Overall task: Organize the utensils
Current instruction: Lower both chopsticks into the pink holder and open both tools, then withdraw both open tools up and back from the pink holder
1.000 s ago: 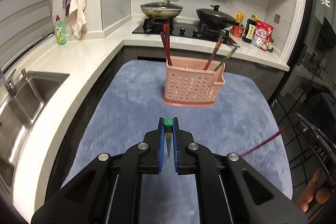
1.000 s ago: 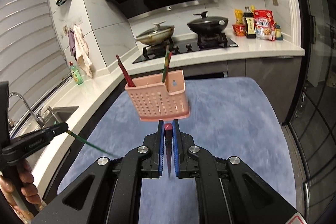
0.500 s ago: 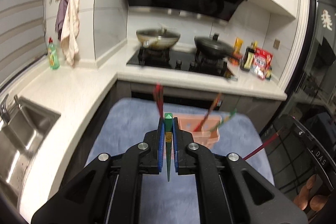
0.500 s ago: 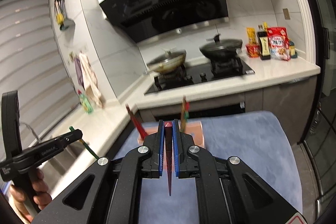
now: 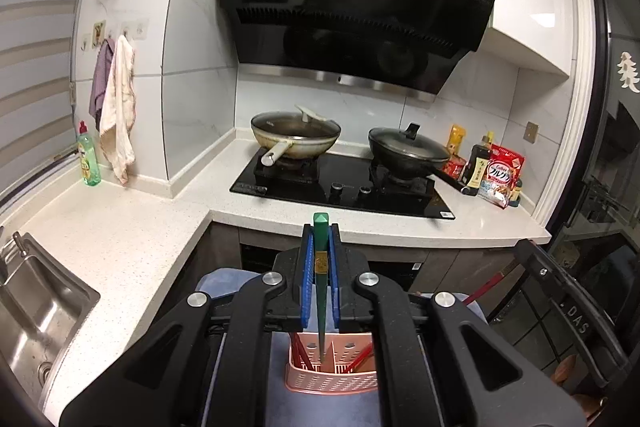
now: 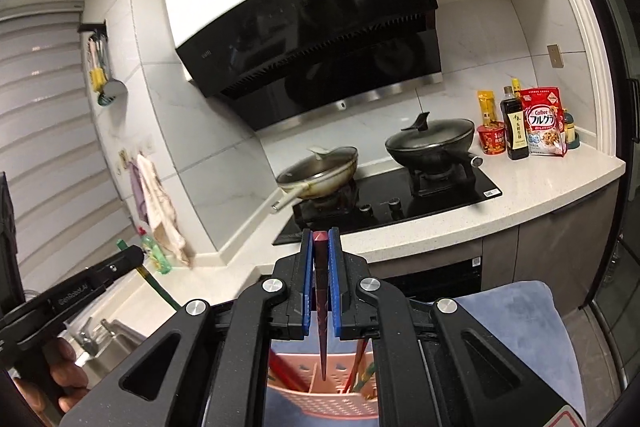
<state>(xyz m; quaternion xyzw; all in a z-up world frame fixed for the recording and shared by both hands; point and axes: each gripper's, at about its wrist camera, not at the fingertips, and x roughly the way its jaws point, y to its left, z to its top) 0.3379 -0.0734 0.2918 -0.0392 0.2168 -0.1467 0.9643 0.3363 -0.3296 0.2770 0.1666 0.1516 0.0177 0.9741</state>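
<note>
My left gripper (image 5: 320, 231) is shut on a green chopstick (image 5: 320, 291). Its thin tip hangs just above the pink slotted utensil basket (image 5: 332, 383). Red and green chopsticks stand in that basket. My right gripper (image 6: 321, 234) is shut on a dark red chopstick (image 6: 322, 307), whose tip points down over the same basket (image 6: 320, 401). Each wrist view catches the other gripper: the right one (image 5: 560, 291) with its red chopstick (image 5: 486, 286), and the left one (image 6: 96, 279) with its green chopstick (image 6: 158, 285). The basket stands on a blue mat (image 6: 520, 315).
Behind the mat runs a white counter (image 5: 120, 227) with a hob (image 5: 344, 187) bearing two lidded pans. A steel sink (image 5: 36, 311) lies at the left, with a green soap bottle (image 5: 89, 163) and hanging towels (image 5: 116, 111). Food packets and bottles (image 6: 528, 123) stand at the right.
Both grippers have risen and come forward with their chopsticks. The basket has dropped from the middle of each view to the bottom, right under the fingers.
</note>
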